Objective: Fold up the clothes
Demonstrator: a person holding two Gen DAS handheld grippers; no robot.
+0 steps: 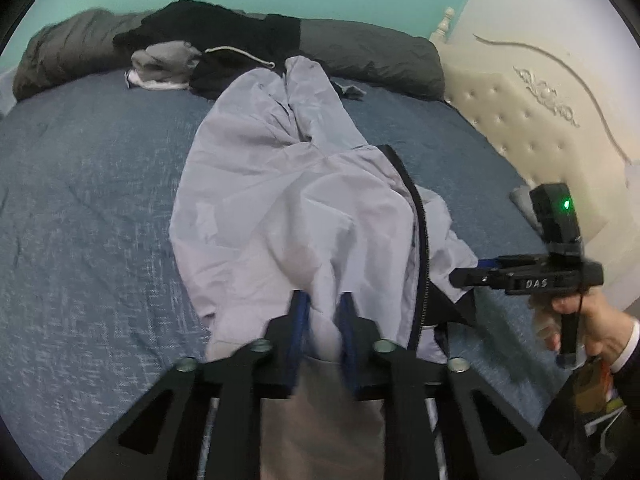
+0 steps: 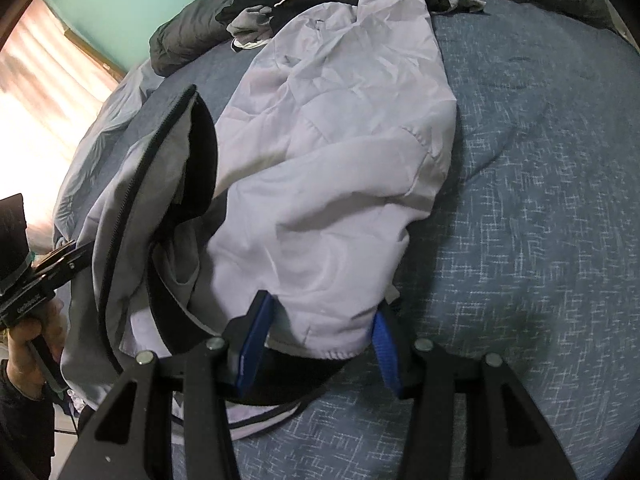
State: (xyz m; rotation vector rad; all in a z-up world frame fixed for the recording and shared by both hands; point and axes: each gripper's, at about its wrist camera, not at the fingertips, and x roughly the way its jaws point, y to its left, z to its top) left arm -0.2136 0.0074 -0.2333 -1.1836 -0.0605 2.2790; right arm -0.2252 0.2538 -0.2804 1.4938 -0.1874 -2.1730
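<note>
Left hand-held gripper [image 1: 323,322] clamped on pale jacket [image 1: 280,184] over bed [image 1: 88,184]; right hand-held gripper [image 2: 320,332] spread wide around hem.

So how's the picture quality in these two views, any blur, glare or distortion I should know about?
Left wrist view: strong fisheye bending with dark corners; the pale jacket smears into blur near the left gripper; a green indicator light glows on the right gripper. Right wrist view: the curtained window is blown out at left, and the bedspread curves with the lens.
</note>
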